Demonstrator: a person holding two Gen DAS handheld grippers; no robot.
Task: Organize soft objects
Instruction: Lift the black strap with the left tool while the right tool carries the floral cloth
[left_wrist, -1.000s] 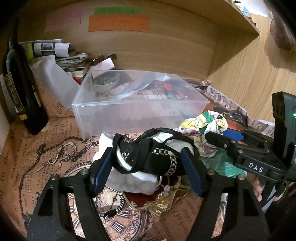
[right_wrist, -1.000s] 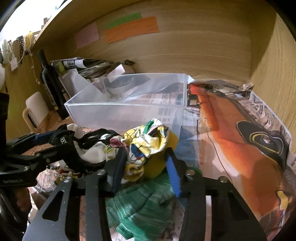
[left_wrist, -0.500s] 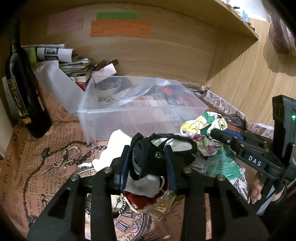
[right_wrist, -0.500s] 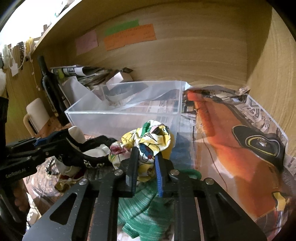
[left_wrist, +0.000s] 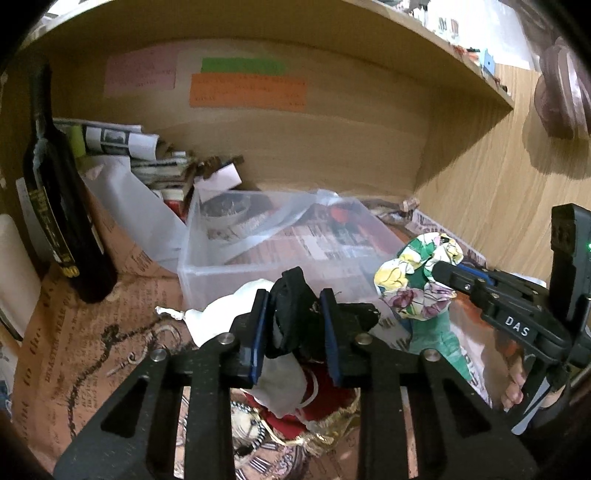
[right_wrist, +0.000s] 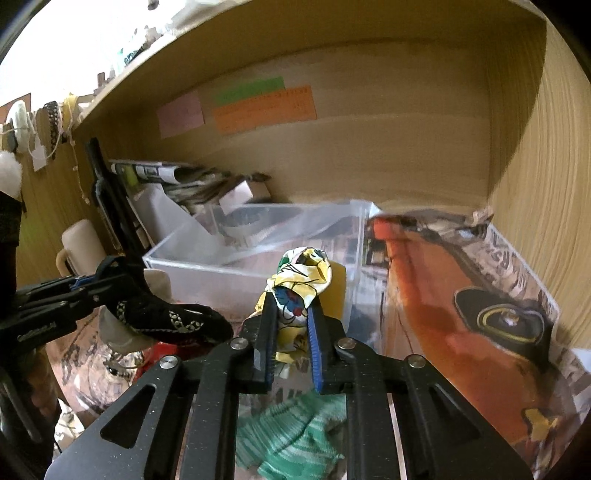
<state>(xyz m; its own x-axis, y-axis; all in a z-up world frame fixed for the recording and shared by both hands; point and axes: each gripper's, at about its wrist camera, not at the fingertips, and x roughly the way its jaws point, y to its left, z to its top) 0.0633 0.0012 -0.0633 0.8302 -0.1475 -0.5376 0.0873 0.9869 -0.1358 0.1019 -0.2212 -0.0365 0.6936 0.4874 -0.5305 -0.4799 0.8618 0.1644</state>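
My left gripper (left_wrist: 293, 314) is shut on a black fabric piece with white stitching (left_wrist: 291, 314), lifted off the desk; it also shows in the right wrist view (right_wrist: 166, 319), with a white cloth (left_wrist: 236, 314) hanging at it. My right gripper (right_wrist: 290, 325) is shut on a floral yellow-and-white cloth (right_wrist: 299, 280), lifted in front of the clear plastic bin (right_wrist: 207, 258). The floral cloth also shows in the left wrist view (left_wrist: 417, 280). The bin (left_wrist: 207, 273) stands just behind both loads.
A green knitted cloth (right_wrist: 295, 432) and a red-and-gold pouch (left_wrist: 325, 417) lie on the paper-covered desk. A dark wine bottle (left_wrist: 59, 206) stands at left, with stacked newspapers (left_wrist: 147, 158) behind. Wooden walls close the back and right.
Both grippers closed from open onto their cloths and lifted them off the pile, towards the bin's front wall.
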